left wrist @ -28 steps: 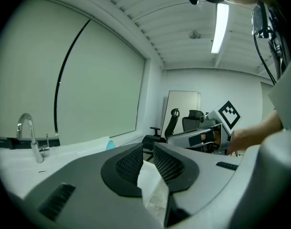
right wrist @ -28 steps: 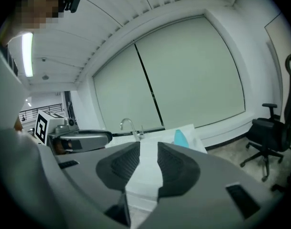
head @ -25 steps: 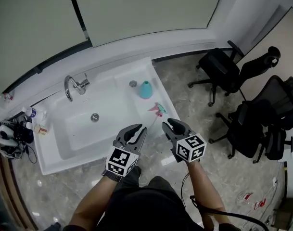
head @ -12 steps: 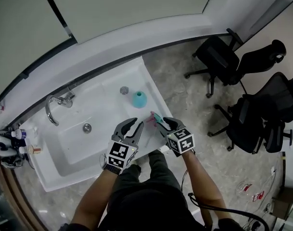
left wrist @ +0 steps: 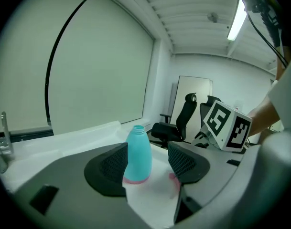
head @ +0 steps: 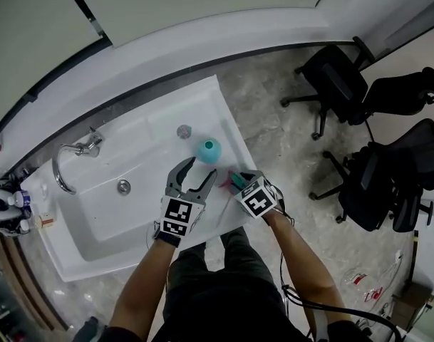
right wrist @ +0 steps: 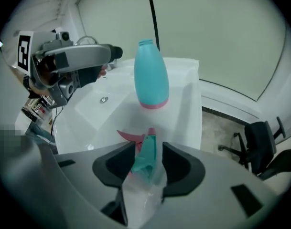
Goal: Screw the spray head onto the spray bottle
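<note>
A teal spray bottle point(head: 209, 150) with a pink base stands upright and uncapped on the white counter point(head: 224, 116) right of the sink. My left gripper point(head: 199, 171) is just in front of it; its jaws are opening. In the left gripper view the bottle point(left wrist: 138, 154) stands a little beyond the pads point(left wrist: 183, 162), untouched. The teal and pink spray head point(head: 233, 180) lies on the counter near its front edge. My right gripper point(head: 239, 184) is lowered over it with jaws opening. In the right gripper view the spray head point(right wrist: 146, 151) lies between the pads with small gaps either side.
A white sink basin point(head: 124, 198) with a chrome faucet point(head: 70, 153) fills the left. A small grey round cap point(head: 184, 131) lies behind the bottle. Small bottles point(head: 6, 209) crowd the far left. Black office chairs point(head: 338, 84) stand on the floor to the right.
Both grippers moved forward over the counter. The left jaws spread wider in front of the bottle. The right gripper came down around the spray head.
</note>
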Action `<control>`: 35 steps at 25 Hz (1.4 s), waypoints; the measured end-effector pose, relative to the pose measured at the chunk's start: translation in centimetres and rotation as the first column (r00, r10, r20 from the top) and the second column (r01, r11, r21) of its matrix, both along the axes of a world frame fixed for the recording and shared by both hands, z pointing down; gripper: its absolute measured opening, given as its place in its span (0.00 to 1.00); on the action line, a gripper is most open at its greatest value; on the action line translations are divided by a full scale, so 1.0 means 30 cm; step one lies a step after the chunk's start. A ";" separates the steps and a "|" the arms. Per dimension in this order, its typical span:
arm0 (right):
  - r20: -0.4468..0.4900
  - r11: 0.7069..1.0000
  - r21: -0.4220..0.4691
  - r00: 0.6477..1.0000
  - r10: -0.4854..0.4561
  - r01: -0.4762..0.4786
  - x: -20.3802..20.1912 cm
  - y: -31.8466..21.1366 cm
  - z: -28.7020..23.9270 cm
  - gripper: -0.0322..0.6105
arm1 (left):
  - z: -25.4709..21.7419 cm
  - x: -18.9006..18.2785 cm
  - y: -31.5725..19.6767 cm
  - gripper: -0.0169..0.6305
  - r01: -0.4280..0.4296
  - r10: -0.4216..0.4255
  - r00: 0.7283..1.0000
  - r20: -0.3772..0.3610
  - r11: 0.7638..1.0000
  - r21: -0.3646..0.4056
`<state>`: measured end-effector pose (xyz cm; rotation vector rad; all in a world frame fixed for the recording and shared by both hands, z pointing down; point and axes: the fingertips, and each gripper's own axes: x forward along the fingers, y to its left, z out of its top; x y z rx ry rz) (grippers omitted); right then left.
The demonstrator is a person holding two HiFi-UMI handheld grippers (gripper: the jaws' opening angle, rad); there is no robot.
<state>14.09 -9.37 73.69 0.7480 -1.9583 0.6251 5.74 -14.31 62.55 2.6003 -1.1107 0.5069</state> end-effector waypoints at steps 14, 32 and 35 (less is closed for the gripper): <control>-0.033 0.972 -0.187 0.988 -0.150 0.141 -0.045 0.010 0.052 0.29 | 0.099 0.033 -0.102 0.52 -0.096 0.096 0.995 0.016 0.995 -0.016; 0.153 0.998 -0.067 0.988 0.013 -0.003 0.013 0.027 -0.089 0.28 | 0.168 0.128 -0.190 0.70 -0.230 0.229 0.971 0.065 0.973 0.022; 0.169 0.998 -0.058 0.985 0.026 -0.016 0.017 0.020 -0.104 0.28 | 0.216 0.137 -0.212 0.70 -0.245 0.242 0.965 0.098 0.969 0.019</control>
